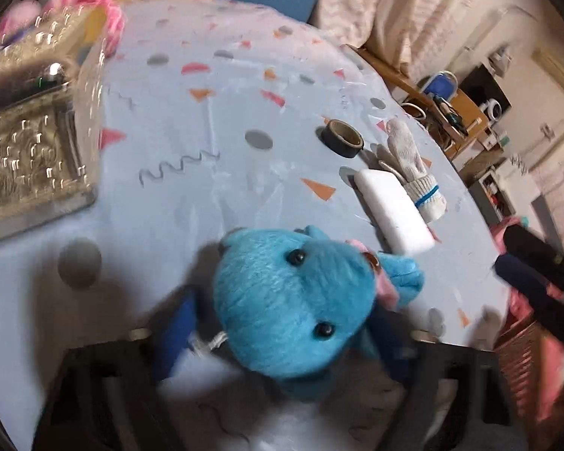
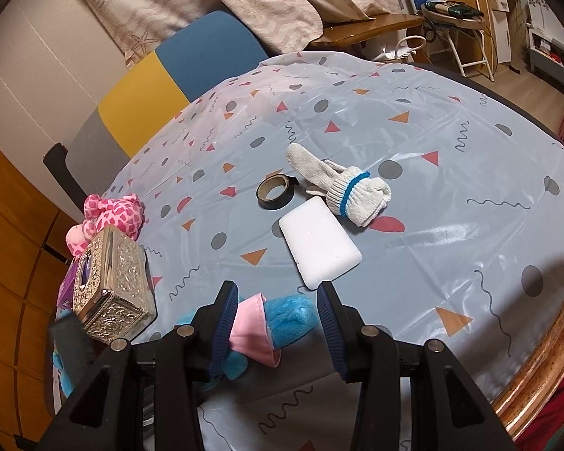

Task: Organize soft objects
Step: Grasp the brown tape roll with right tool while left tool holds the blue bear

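My left gripper (image 1: 282,334) is shut on a blue plush toy (image 1: 289,300) with black eyes, held above the table; the toy fills the gap between the blue pads. In the right wrist view my right gripper (image 2: 278,323) is open, its pads either side of the same toy's blue and pink ear (image 2: 270,323). A white knitted glove (image 2: 342,184) with a blue cuff band, a white sponge block (image 2: 319,240) and a pink spotted plush (image 2: 112,214) lie on the table. The glove (image 1: 410,158) and sponge (image 1: 394,210) also show in the left wrist view.
A silver embossed tissue box (image 2: 112,293) stands at the left, also in the left wrist view (image 1: 26,139). A black tape roll (image 2: 274,191) lies beside the glove. The patterned blue tablecloth (image 2: 451,206) covers a round table. A blue and yellow chair (image 2: 176,79) stands behind.
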Available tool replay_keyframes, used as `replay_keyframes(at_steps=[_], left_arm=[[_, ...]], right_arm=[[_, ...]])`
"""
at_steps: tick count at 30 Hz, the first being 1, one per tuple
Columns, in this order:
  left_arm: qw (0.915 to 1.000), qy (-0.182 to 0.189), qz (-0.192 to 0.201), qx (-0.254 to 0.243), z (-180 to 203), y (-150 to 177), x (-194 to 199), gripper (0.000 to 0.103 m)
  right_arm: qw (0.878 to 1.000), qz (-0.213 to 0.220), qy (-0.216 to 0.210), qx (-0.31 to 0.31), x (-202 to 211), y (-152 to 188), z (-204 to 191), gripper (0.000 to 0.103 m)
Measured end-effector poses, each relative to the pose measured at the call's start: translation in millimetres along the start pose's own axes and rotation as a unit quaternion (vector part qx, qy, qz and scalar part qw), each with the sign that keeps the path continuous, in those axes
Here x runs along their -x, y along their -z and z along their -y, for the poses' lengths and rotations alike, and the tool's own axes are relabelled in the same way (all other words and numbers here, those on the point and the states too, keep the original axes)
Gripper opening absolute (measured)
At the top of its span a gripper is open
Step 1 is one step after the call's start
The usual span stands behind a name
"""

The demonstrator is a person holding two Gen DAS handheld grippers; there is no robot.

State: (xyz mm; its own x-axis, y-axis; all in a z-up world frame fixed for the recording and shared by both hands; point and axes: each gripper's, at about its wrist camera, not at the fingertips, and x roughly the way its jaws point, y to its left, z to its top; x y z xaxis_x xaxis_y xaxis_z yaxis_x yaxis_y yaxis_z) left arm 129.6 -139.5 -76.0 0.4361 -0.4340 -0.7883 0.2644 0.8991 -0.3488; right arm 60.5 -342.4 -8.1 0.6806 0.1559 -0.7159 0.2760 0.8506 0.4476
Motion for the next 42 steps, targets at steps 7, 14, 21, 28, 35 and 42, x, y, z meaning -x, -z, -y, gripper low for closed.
replay_keyframes(at_steps=[7,14,21,28,35,42], left_arm=[[0.9986,0.009,0.026,-0.044,-21,9,24,0.054],[0.9965,-0.014,0.044,-0.07,-48,30,39,0.057],[0.9957,-0.016,0.052,-0.075,-48,32,35,0.057],[0.9957,-0.014,0.057,-0.072,-49,35,36,0.057],[0.9953,-0.012,0.064,-0.072,-50,39,38,0.057],[0.9952,-0.012,0.067,-0.07,-50,44,40,0.057]], right_arm=[[1.0,-0.018,0.0,0.003,-5,0,-2,0.044],[0.994,-0.081,-0.016,0.07,-30,-8,-34,0.044],[0.988,-0.099,0.002,0.118,-87,-51,-67,0.044],[0.987,-0.1,0.053,0.11,-146,-101,-61,0.059],[0.98,-0.122,0.116,0.11,-192,-121,-51,0.06],[0.971,-0.143,0.102,0.16,-203,-101,-59,0.05]])
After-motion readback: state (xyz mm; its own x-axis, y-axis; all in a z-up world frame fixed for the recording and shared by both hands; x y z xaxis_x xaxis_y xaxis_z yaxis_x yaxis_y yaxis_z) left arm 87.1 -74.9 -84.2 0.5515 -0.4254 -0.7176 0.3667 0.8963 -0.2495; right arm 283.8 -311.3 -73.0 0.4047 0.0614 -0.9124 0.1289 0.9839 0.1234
